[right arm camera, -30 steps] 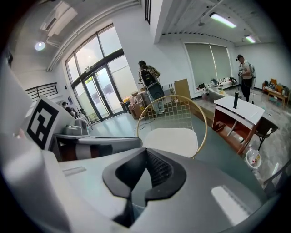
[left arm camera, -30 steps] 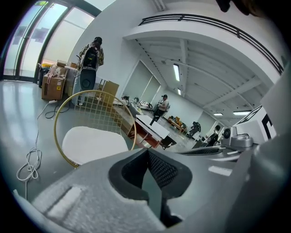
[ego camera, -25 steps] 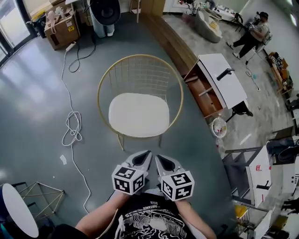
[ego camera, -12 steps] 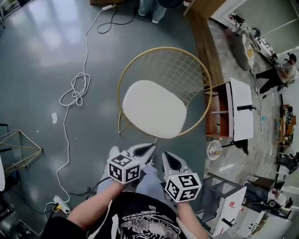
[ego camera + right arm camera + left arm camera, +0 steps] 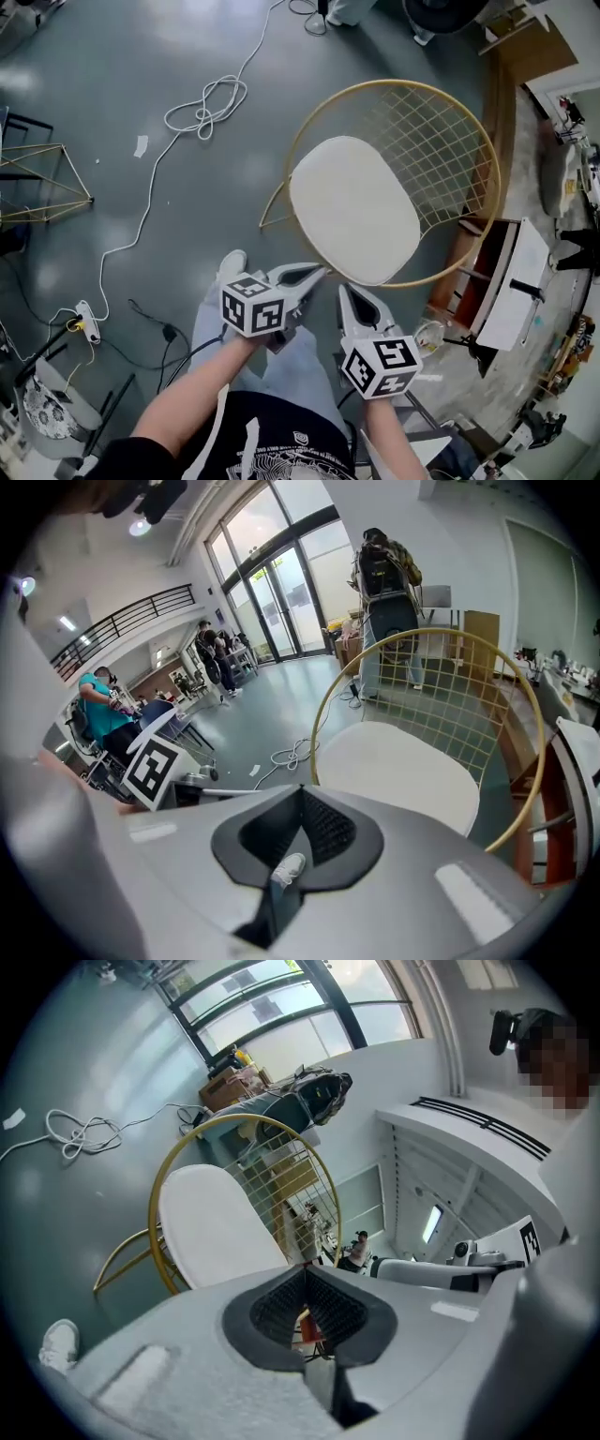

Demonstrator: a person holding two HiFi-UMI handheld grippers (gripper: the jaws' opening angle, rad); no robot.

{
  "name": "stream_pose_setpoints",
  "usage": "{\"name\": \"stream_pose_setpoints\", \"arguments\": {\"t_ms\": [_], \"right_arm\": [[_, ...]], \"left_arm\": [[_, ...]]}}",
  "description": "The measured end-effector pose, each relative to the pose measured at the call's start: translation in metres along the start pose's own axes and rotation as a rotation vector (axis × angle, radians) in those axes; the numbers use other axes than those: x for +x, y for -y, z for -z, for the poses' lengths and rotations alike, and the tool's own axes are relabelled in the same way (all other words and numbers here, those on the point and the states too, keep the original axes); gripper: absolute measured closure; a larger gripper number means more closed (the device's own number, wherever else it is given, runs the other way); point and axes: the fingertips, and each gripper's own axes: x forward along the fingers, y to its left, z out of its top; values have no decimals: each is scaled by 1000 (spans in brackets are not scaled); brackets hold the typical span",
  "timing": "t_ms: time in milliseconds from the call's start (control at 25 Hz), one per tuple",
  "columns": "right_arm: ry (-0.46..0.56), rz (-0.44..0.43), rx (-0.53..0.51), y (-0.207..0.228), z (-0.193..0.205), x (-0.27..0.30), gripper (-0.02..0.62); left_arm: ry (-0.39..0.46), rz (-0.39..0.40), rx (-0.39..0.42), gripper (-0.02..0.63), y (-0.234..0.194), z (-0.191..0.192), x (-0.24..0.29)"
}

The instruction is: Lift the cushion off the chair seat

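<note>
The cushion point(image 5: 354, 208), a white rounded pad, lies flat on the seat of the gold wire chair point(image 5: 441, 141) and fills it from the front rim back to the foot of the mesh backrest. Its front edge faces the person and is unobstructed. Its rear edge sits against the curved grid.

To the chair's left the grey floor point(image 5: 112, 187) is open. There is only a looped white cable point(image 5: 202, 103) well apart from the legs and a gold wire frame point(image 5: 37, 178) further out. On the chair's right, room is tight: a white-topped cabinet point(image 5: 511, 281) stands just beside the rim.

Both forearms reach up from the bottom of the head view, each hand gripping behind its marker cube. The left tool point(image 5: 317, 273) angles up and to the right toward the front left of the seat. Its own view shows the room heavily tilted, so it is rolled. Its jaws are closed together with nothing between them point(image 5: 305, 1267). The right tool point(image 5: 347, 295) sits just beside it, pointing at the cushion's front edge and pitched downward. Its jaws also meet at the tips, empty point(image 5: 302, 789).

From overhead the left tip appears to be almost at the chair's front rim. In both gripper views the cushion point(image 5: 398, 771) lies ahead of the jaws, so contact seems unlikely. The person's white shoe point(image 5: 232, 265) rests on the floor beside the left tool.
</note>
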Motion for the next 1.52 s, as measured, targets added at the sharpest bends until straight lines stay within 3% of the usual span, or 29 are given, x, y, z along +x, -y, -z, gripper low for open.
{"name": "stream_pose_setpoints", "arguments": {"t_ms": [600,1040,1400,1520], "right_arm": [[-83,-109,-110,35,33,32,597],[-139,-136,-134,55,53,48,597],[-160,-130,-115,65,63,50,597],[-163,-125,-100,68,65,51,597]], "left_arm": [[146,-82,-160,485,-96,41,36],[172,-97,-241,387,-140,55,64],[217,-36,-306,388,-141,48,81],[227,-45,-307,433,-144,45,87]]}}
